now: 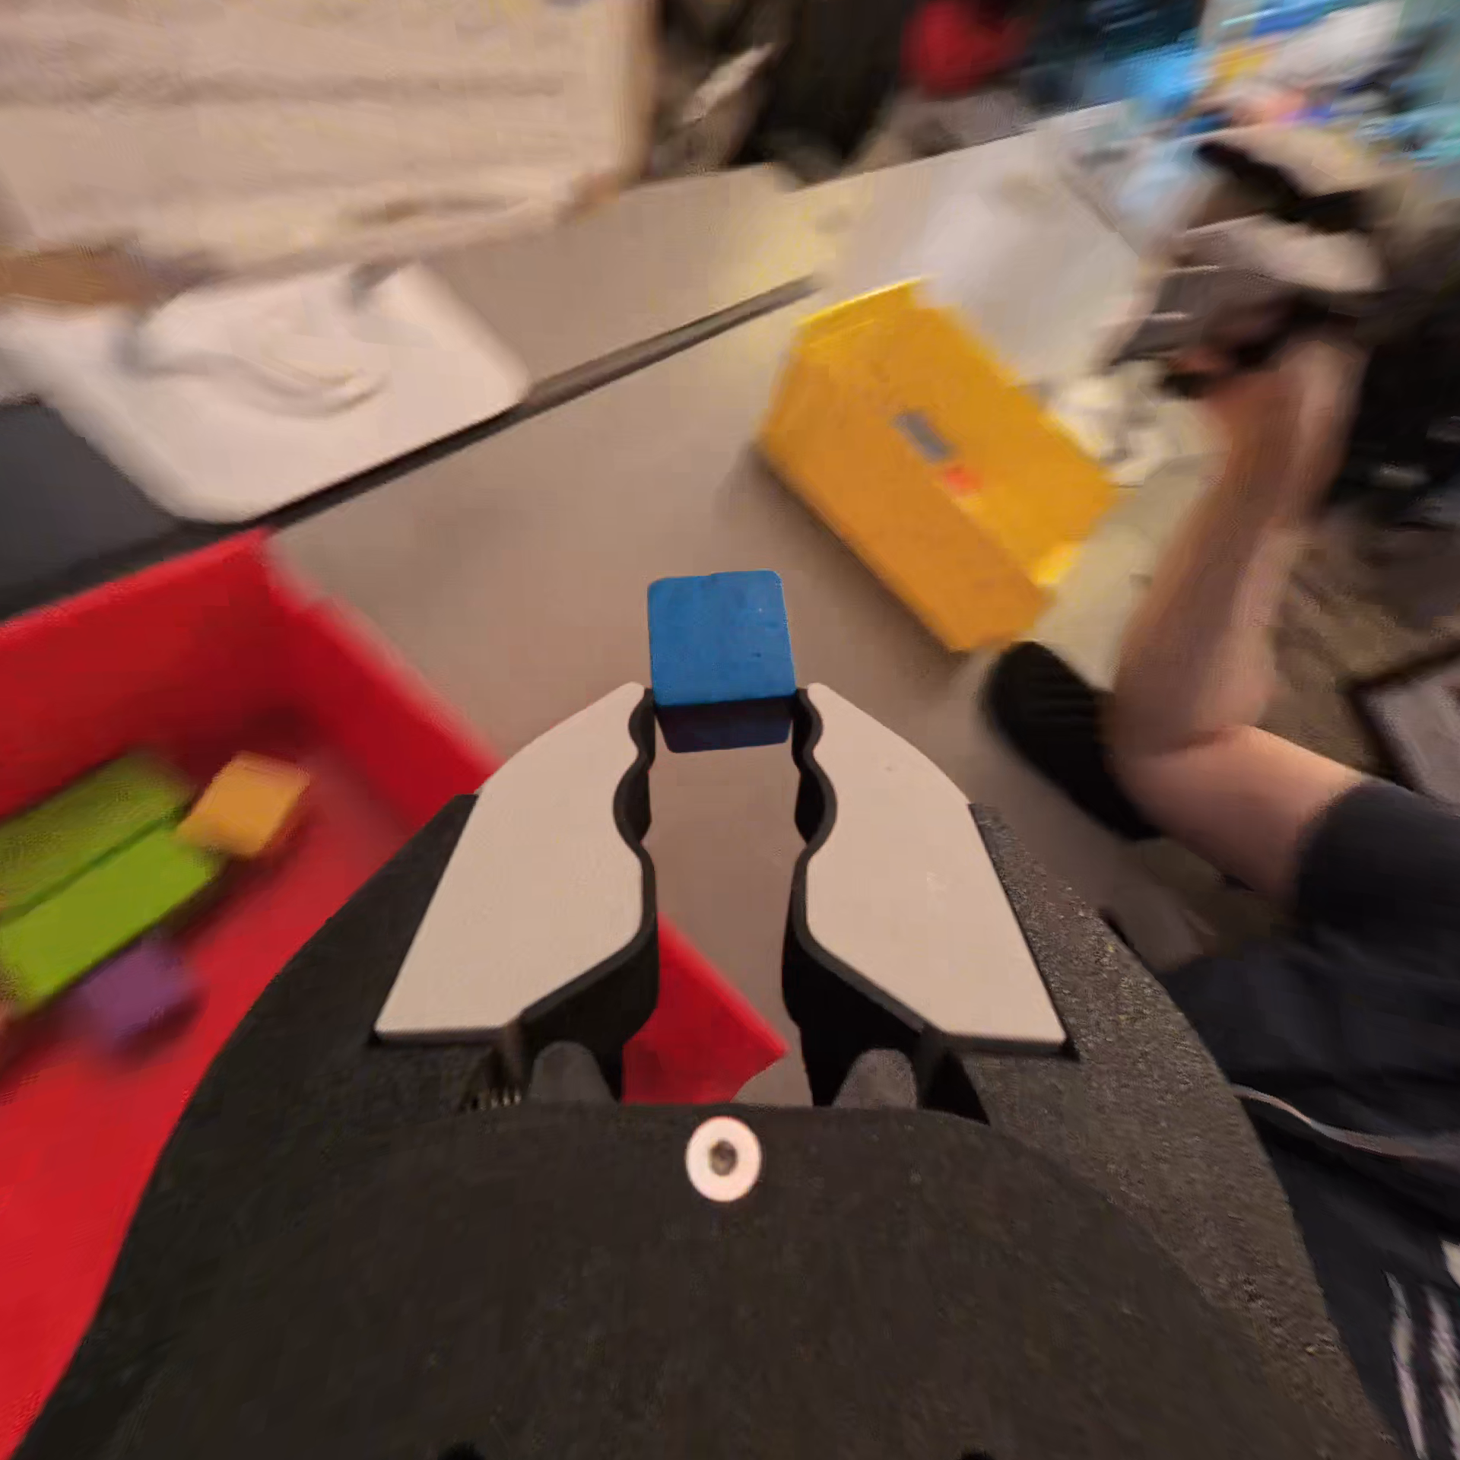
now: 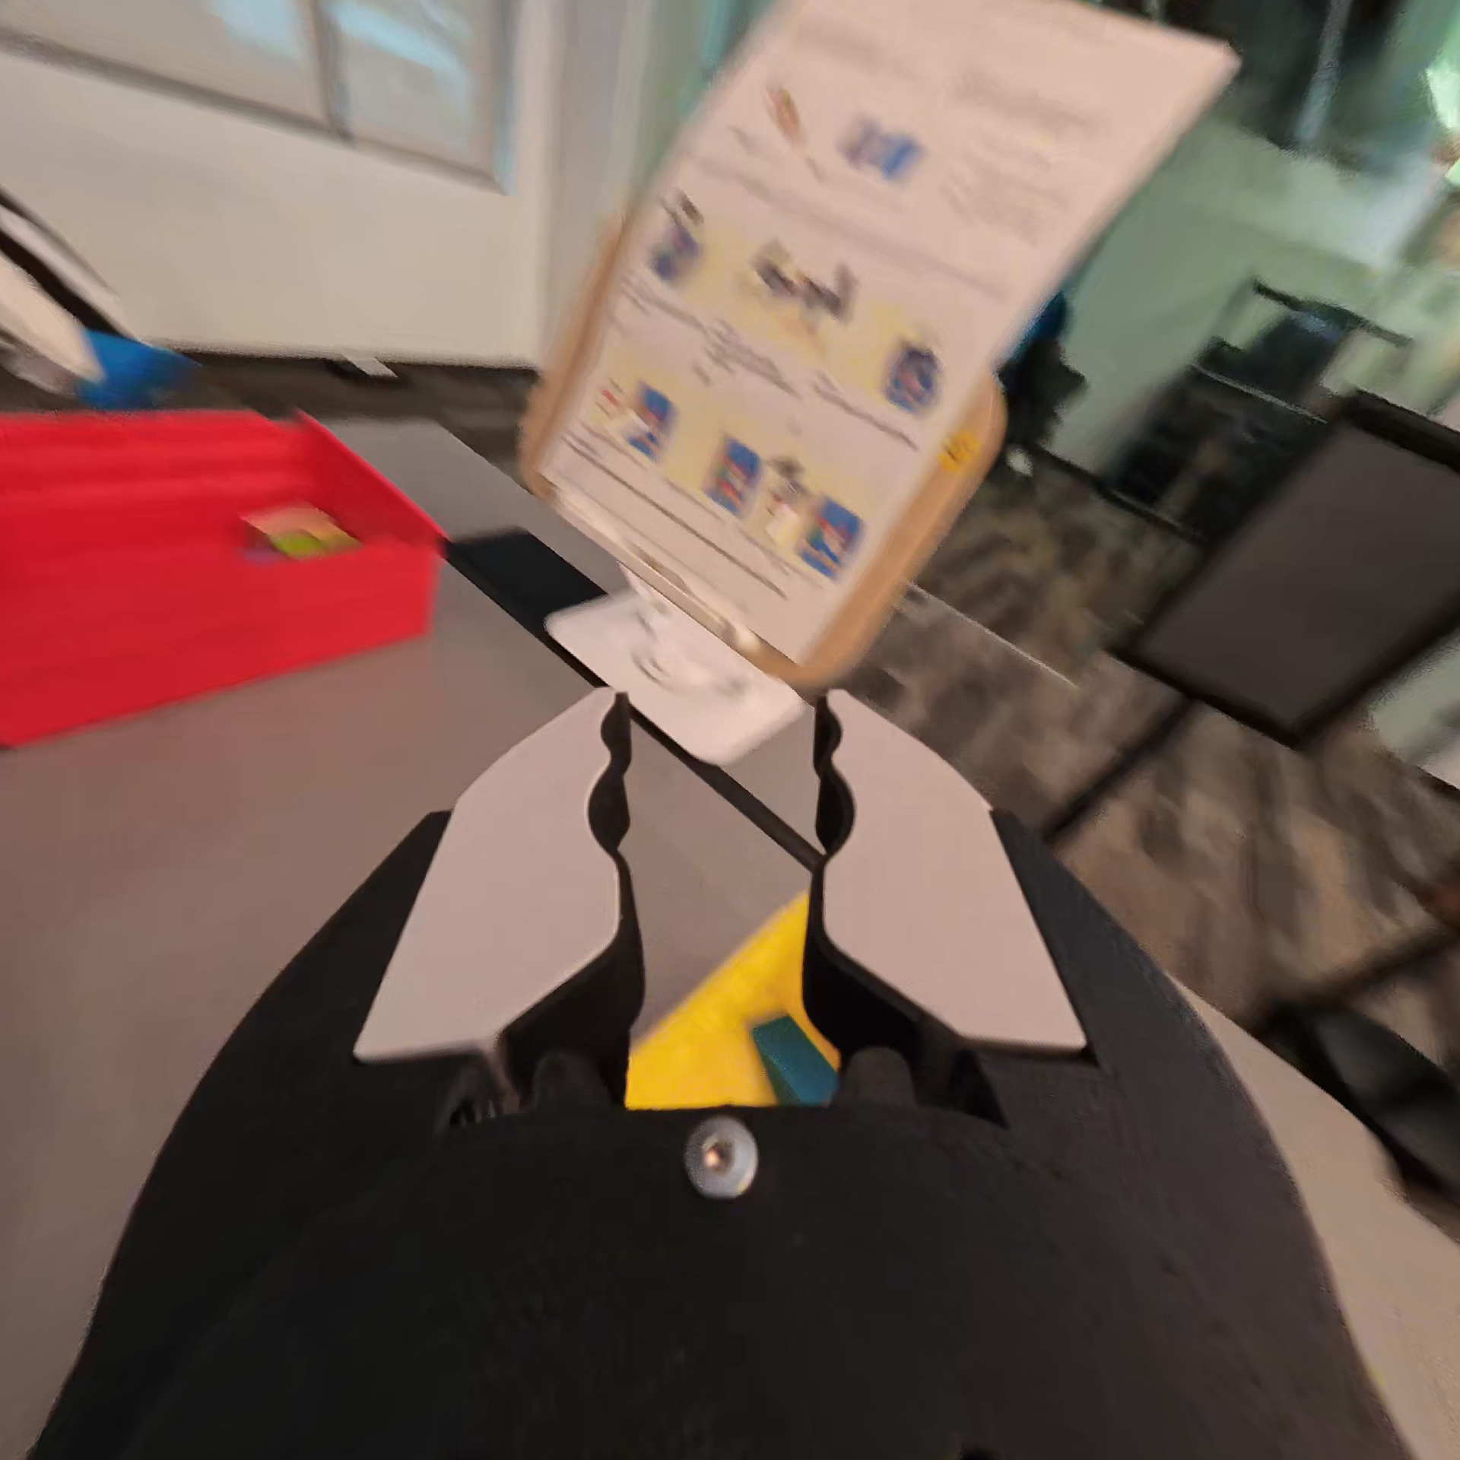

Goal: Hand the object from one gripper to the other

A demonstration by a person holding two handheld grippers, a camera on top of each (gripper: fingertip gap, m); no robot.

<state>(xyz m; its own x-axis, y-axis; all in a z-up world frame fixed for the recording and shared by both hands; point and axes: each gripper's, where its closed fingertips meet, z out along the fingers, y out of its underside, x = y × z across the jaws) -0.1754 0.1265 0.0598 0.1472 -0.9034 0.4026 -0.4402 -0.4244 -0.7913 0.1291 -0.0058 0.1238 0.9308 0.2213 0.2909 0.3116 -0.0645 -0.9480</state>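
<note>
My left gripper [image 1: 723, 703] is shut on a blue cube [image 1: 717, 636], pinched at the fingertips and held above the grey table [image 1: 569, 600]. My right gripper [image 2: 719, 703] is open and empty, above the table near its far edge. In the right wrist view the blue cube [image 2: 130, 367] shows blurred at the far left, held by the other gripper. In the left wrist view a person's forearm [image 1: 1217, 632] reaches in from the right. The gripper it holds is too blurred to make out.
A red bin [image 1: 158, 632] at the left holds green [image 1: 95, 877], yellow [image 1: 245, 802] and purple [image 1: 138, 999] blocks. It also shows in the right wrist view [image 2: 158, 616]. A yellow bin [image 1: 932, 458] stands at the right, with a teal block [image 2: 790, 1059] inside. A picture sheet on a stand [image 2: 790, 332] is at the table's far edge.
</note>
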